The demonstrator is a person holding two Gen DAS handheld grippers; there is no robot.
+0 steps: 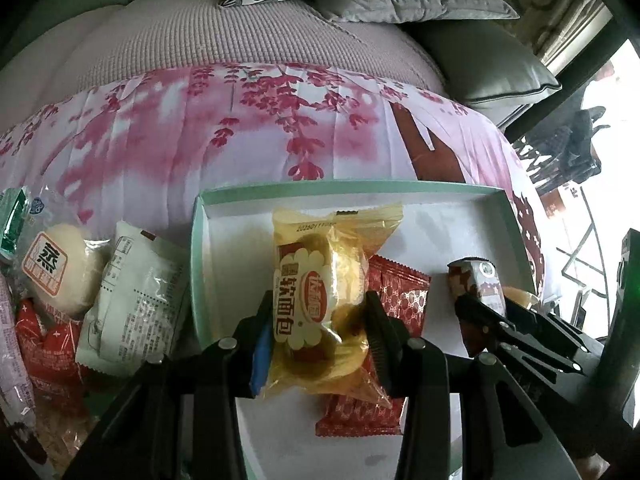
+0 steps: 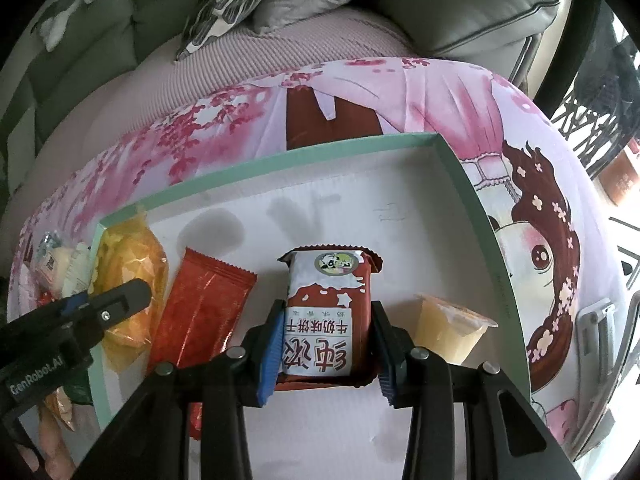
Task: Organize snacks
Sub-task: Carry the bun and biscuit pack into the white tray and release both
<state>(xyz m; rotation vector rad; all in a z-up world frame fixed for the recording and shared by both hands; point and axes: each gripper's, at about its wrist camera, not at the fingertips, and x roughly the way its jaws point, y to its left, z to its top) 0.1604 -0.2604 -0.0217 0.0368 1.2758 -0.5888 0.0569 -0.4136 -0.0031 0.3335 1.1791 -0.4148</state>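
Black jaws of my left gripper [image 1: 318, 340] pinch the yellow bread packet [image 1: 320, 300], its long axis pointing away, over the red sachet [image 1: 400, 292] in the green-rimmed tray [image 1: 360, 188]; my right gripper [image 2: 326, 344] clamps the biscuit pack [image 2: 328, 312] beside the jelly cup [image 2: 448, 328].

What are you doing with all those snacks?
Someone is sorting snacks into a box with two grippers. The left gripper holds a yellow bread pack over the box; the right gripper holds a biscuit pack. A red packet and a jelly cup already lie inside.
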